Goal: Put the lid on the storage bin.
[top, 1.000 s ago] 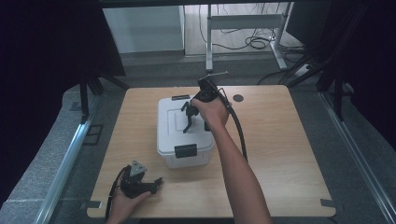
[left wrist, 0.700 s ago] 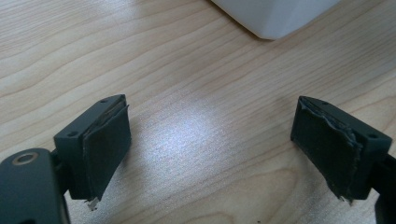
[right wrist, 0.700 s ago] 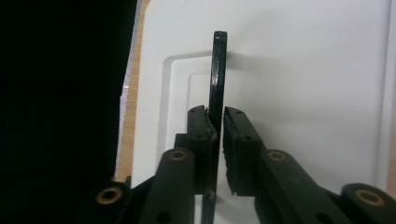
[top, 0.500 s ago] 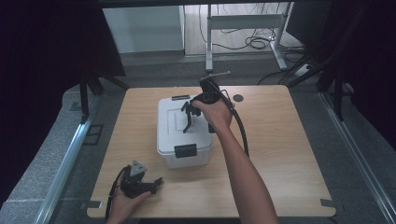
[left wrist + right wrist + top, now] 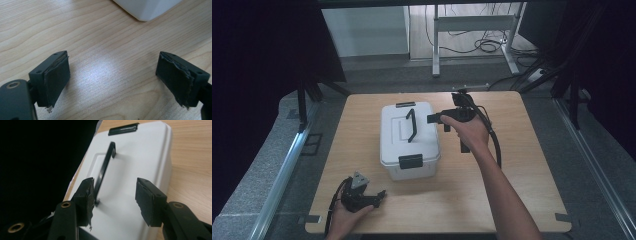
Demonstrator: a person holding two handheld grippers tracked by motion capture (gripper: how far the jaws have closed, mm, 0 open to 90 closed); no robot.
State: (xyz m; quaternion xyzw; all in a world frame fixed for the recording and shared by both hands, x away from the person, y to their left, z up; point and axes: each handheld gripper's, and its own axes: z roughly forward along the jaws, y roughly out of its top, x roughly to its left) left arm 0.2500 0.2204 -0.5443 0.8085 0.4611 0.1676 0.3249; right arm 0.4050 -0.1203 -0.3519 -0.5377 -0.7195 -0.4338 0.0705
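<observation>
Right gripper [image 5: 432,118] has pulled back off the black handle [image 5: 410,125] since a second ago, so now it sits over the right edge of the lid with the handle left standing upright. Its jaws are spread apart with nothing between them; in the right gripper view the handle is just beside one jaw.

White plastic storage box [image 5: 409,141] sits mid-worktop [image 5: 522,190], rounded corners, a recessed panel under the handle, black latches [image 5: 411,161] on the near and far ends, both down.

Left gripper [image 5: 379,196] rests near the front-left corner, jaws wide apart over bare wood, box corner [image 5: 147,10] just ahead.
</observation>
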